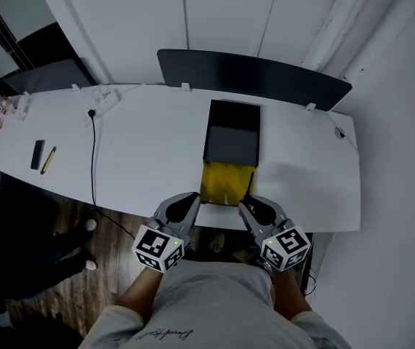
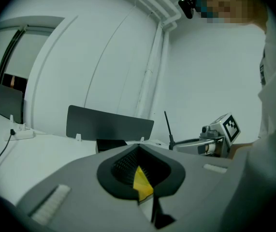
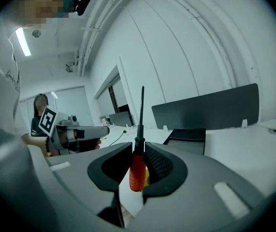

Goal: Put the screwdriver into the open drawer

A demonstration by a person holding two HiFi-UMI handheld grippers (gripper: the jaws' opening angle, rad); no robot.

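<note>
A screwdriver (image 3: 138, 163) with a red handle and black shaft stands upright between the jaws of my right gripper (image 3: 137, 178), which is shut on the handle. In the head view the right gripper (image 1: 254, 208) hovers at the desk's near edge, right of the pulled-out yellow drawer (image 1: 227, 182). The drawer comes out of a black case (image 1: 232, 133) on the white desk (image 1: 149, 151). My left gripper (image 1: 185, 206) is at the drawer's left corner. Its jaws (image 2: 145, 190) stand a little apart with nothing between them, and the yellow drawer shows through the gap.
A black partition panel (image 1: 254, 75) runs along the desk's far edge. A black cable (image 1: 93, 158) crosses the desk from a white power strip (image 1: 105, 97). A pen and a small black item (image 1: 38, 155) lie far left. Another person's shoes (image 1: 87, 227) are on the floor at left.
</note>
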